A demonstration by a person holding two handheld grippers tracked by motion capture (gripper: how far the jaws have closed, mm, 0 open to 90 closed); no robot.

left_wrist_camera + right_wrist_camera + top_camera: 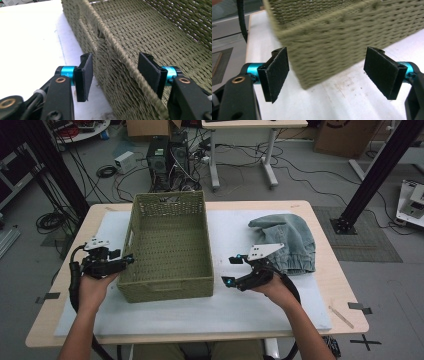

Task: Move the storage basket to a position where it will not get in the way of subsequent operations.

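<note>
worktop point(320, 270): basket point(170, 245) sitting mid-left | left claw point(115, 72) straddling its rim, gaping, lining up a grab | right claw point(327, 75) hanging apart, nearing its corner

Grey floor point(310, 175) beyond a light wooden table point(327, 270). At 12 o'clock, a white-legged desk point(242, 150) beside two dark computer towers point(167, 157) amid tangled cables point(107, 172). At 1 o'clock, a cardboard box point(337, 135); at 2 o'clock, a black frame post point(377, 170).

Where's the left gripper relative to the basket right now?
In the high view the left gripper is at the basket's left wall near its front corner, jaws straddling the rim, not yet clamped.
</note>
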